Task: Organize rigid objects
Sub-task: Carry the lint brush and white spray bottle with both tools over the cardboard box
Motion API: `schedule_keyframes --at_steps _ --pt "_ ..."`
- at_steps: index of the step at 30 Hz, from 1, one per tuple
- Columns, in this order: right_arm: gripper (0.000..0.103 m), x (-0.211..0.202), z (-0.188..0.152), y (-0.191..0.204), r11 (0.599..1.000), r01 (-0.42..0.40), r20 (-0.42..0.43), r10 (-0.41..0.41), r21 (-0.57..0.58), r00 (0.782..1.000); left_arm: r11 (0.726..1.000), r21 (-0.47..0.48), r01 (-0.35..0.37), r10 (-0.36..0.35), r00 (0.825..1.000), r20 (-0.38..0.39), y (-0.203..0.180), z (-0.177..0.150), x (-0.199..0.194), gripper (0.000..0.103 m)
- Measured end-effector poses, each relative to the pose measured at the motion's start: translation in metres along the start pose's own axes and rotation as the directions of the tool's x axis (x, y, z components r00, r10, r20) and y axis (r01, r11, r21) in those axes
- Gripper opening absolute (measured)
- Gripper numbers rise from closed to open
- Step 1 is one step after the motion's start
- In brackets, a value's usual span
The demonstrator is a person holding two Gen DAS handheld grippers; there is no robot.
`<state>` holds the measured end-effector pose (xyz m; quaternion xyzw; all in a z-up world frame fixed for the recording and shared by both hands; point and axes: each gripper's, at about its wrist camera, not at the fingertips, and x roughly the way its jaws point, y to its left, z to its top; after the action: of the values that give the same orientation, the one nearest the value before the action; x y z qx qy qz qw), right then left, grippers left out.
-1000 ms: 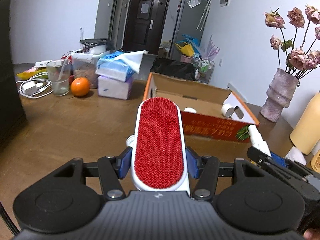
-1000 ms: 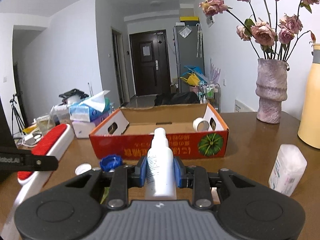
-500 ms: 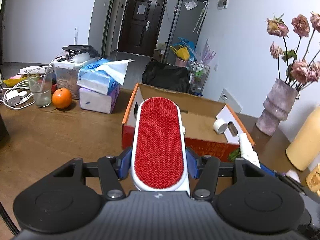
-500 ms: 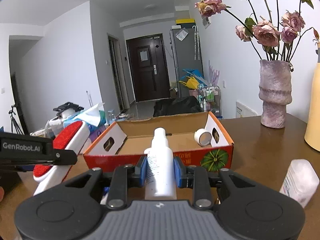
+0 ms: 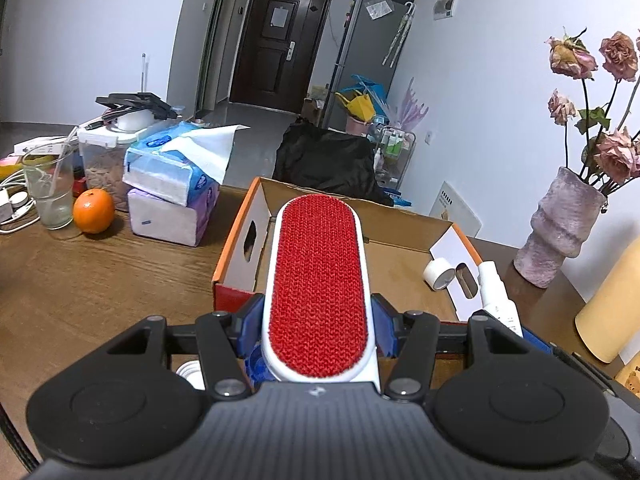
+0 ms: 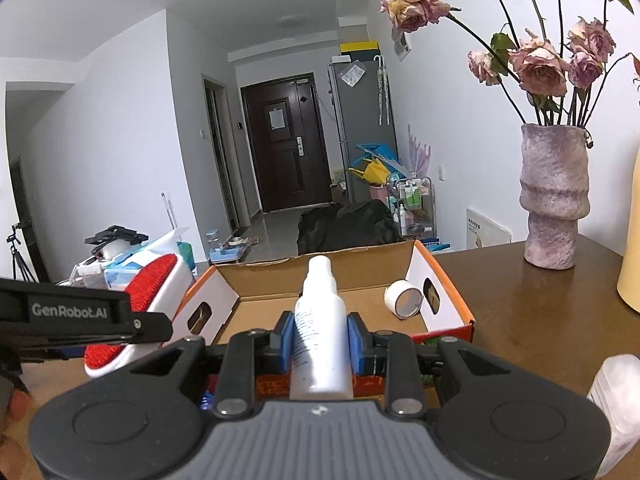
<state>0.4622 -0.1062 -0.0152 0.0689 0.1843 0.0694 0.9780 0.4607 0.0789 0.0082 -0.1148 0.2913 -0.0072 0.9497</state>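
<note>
The left gripper [image 5: 318,330] is clamped on a lint brush [image 5: 318,284], its blue pads pressing the brush's white sides partway open, red bristle face up. The brush juts forward from the jaws, and its far end reaches over the near left corner of the cardboard box [image 5: 236,256] just ahead.

The right gripper [image 6: 320,336] is closed narrowly on a white spray bottle [image 6: 320,328], the pads squeezing the body while the capped nozzle points ahead toward the same box [image 6: 448,292]. In the right wrist view the left gripper's black finger and the brush [image 6: 154,284] show to the left of the bottle, beside the box's left wall.

The box lies open directly ahead of both grippers, orange-rimmed with oval handle cutouts in its end walls. Inside, a roll of white tape [image 6: 404,299] stands on edge against the right end wall, ahead and right of the bottle; the rest of the visible floor is bare cardboard.

Farther right of the right gripper a purple vase [image 6: 554,196] of dried roses stands on the wooden table [image 6: 520,300].
</note>
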Motion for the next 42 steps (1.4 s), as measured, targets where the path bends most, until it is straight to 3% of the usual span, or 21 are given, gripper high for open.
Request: schedule_keyframes --at_steps 29,42 --pt "0.027 0.068 0.029 -0.003 0.999 0.040 0.006 -0.041 0.027 0.999 0.999 -0.028 0.027 -0.027 1.000 -0.007 -0.006 0.052 0.077 0.056" --pt "0.027 0.109 0.041 -0.007 0.997 0.068 -0.018 -0.067 0.027 0.998 1.000 0.015 0.009 -0.009 1.000 -0.025 -0.022 0.070 0.123 0.056"
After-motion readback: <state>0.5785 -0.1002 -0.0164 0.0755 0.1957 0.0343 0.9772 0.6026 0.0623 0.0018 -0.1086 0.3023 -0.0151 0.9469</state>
